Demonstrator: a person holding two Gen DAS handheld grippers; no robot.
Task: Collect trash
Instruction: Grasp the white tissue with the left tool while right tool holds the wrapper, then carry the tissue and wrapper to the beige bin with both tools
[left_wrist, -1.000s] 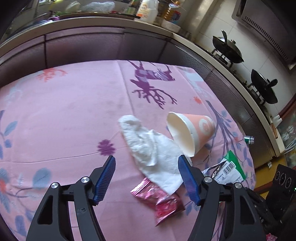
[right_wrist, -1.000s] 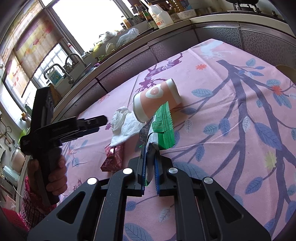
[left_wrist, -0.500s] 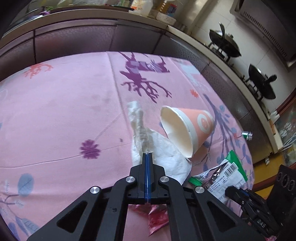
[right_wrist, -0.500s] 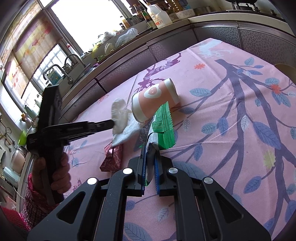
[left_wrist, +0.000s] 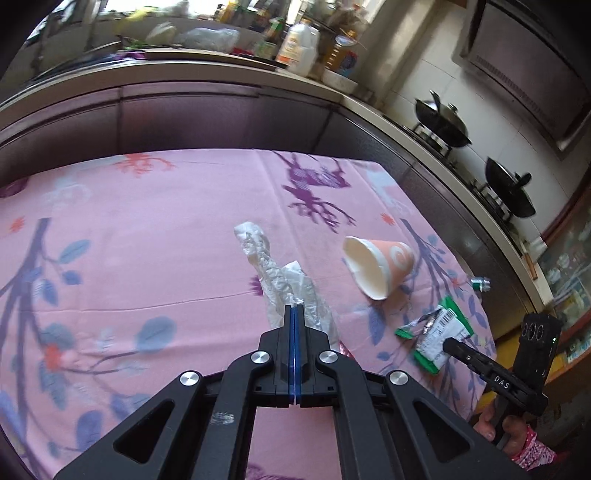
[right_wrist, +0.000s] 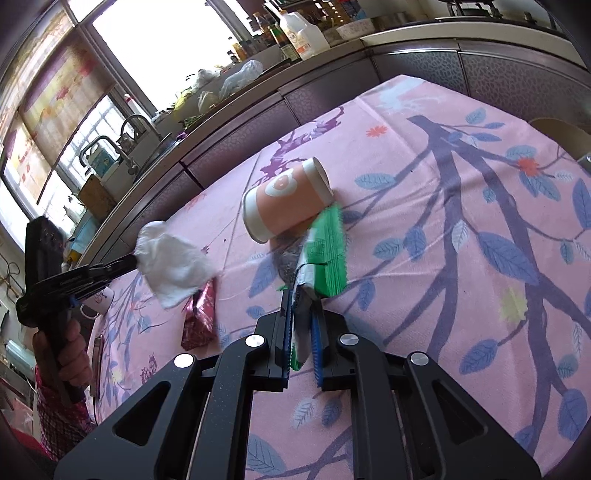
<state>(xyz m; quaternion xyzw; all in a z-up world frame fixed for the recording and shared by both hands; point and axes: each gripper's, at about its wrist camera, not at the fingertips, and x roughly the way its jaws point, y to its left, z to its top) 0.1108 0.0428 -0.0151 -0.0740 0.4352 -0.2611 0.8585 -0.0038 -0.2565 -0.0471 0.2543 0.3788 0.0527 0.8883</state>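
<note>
- White tissue (right_wrist: 173, 264) now hangs off the desk (left_wrist: 129, 258), pinched at one end in the left gripper (left_wrist: 294, 308), whose jaws have gone from wide apart to fully closed on it in the last second.
- Seen from the right wrist camera, the tissue dangles clear of the pink cloth, above the left part of the desk, so 1 piece of trash looks collected and ready to carry off.
- Green-and-white snack wrapper (right_wrist: 325, 258) sits between the pads of the right gripper (right_wrist: 303, 328); its jaws are nearly closed but just starting to open, and the pads seem to keep a light hold on the wrapper's near end.
- That wrapper lies near the desk's near right edge, its far end just beside the cup, as it did a second ago; my guess is that the grip is being adjusted or released.
- Peach paper cup (right_wrist: 288, 201) lies on its side around the middle of the desk, untouched, mouth toward the left gripper's side.
- Red foil wrapper (right_wrist: 201, 317) lies flat on the cloth just below the hanging tissue, now uncovered, so it and the cup are left to pick up.
- Writing: "DAS" shows in white on the right gripper's body in the left wrist view; the wrapper carries a barcode, its print too small to read. The jug (right_wrist: 301, 35) on the far counter has an orange label I cannot read.
</note>
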